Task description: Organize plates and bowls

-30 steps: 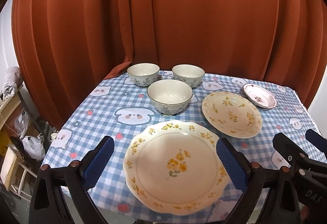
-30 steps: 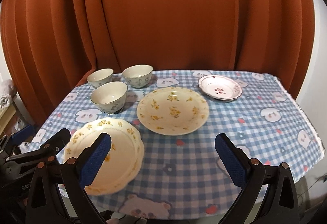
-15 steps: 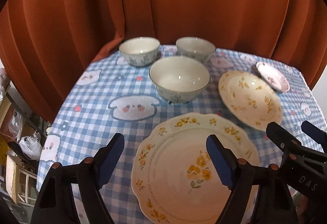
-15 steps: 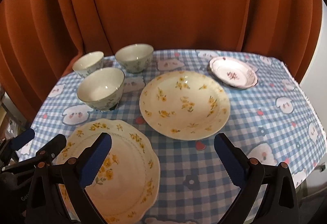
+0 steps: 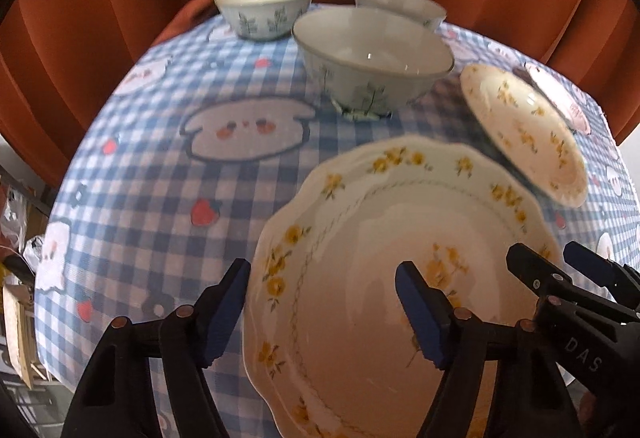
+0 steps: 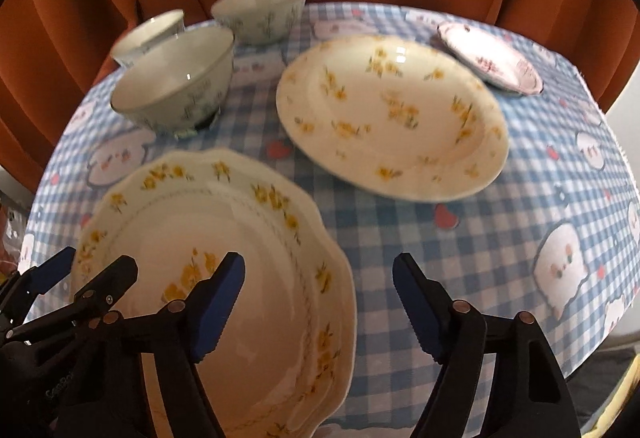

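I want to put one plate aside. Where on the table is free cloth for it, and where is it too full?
Free: the checked cloth left of the scalloped plate, before the bowls, and the near right corner, below the round yellow-flower plate. Crowded: the far left, where three bowls cluster close together.

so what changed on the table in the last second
Both claws came down toward the scalloped plate, now straddling its edges: the left claw its left rim, the right claw its right rim. Their jaws have just been closing but grip nothing yet. The three bowls, the round yellow-flowered plate and the small pink plate stayed put.
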Available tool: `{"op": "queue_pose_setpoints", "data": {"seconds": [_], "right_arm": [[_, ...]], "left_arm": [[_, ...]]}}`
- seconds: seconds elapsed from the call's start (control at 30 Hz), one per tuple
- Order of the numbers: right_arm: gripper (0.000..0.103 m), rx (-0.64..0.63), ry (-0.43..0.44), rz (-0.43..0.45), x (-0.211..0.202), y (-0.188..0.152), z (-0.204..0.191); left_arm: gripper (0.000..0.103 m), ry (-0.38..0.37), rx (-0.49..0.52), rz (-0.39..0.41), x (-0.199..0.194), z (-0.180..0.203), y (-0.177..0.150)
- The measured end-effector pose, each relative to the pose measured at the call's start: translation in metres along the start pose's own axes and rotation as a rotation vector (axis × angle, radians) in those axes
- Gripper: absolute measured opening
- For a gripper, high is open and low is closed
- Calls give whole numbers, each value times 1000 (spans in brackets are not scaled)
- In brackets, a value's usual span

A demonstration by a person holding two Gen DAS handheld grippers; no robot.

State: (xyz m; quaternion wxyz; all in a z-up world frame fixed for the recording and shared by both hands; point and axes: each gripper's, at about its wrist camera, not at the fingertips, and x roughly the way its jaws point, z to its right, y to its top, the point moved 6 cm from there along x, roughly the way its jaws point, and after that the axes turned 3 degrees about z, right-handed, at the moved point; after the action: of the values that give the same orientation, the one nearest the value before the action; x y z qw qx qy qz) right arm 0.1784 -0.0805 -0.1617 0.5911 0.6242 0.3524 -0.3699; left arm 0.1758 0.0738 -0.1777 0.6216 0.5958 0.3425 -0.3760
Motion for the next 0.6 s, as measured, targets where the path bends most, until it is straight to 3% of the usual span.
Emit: {"op": "queue_pose_setpoints", "data": {"seconds": [0.17, 0.4, 0.6], "right_arm": [[59, 6, -8, -65, 14, -9, -4], [56, 12, 1, -79, 17, -11, -10], [56, -34, -43, -94, 11, -4, -15]], "left_arm": [[70, -4, 6, -27, 9, 0, -5], [69, -8, 31, -38, 12, -1, -3], [68, -23, 39, -78, 10, -1, 0]]}}
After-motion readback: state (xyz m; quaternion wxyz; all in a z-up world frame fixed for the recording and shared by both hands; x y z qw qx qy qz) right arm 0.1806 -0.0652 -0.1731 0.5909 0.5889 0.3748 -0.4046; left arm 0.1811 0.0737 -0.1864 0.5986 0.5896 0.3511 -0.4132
